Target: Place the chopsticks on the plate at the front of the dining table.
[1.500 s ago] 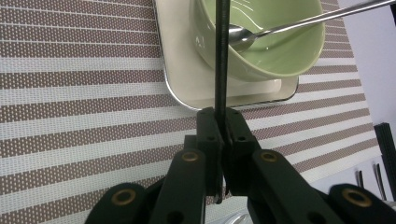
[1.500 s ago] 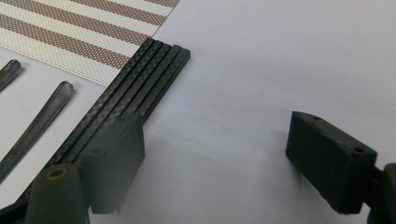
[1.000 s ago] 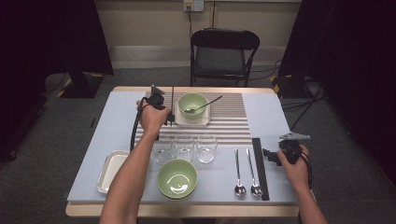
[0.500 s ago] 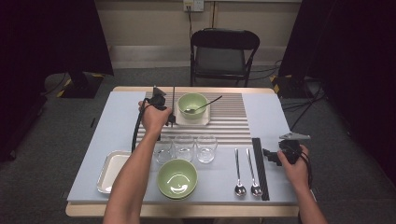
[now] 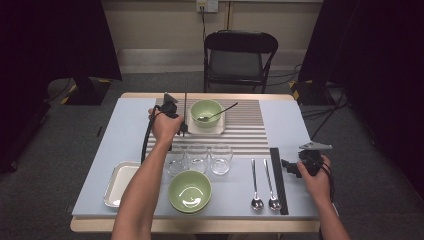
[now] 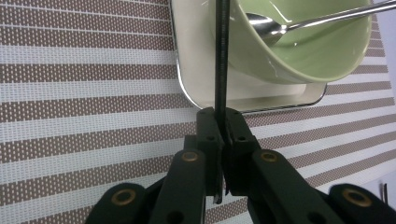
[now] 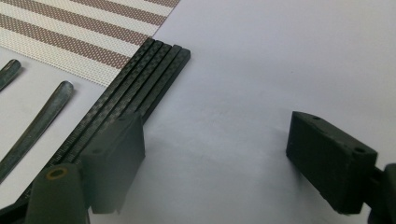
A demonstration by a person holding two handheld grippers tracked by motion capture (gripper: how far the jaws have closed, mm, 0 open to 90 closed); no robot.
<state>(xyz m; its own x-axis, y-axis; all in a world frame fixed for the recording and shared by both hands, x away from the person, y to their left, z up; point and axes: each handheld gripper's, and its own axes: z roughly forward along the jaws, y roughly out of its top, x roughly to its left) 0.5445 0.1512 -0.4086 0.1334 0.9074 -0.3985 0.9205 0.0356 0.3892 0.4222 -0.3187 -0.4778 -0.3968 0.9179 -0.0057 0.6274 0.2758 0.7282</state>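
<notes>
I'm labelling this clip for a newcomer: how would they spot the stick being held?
Find the striped mat at the table's far middle. By the tray under its green bowl, the left claw pinches a chopstick; the other chopsticks lie bundled at the right.

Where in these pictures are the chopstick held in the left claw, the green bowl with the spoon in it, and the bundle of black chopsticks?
chopstick [image 6: 222, 56], left gripper view, on its shaft above the claw.
green bowl [image 5: 206, 108], high view, on its rim.
black chopsticks [image 7: 140, 86], right gripper view, mid-length of the bundle.
</notes>
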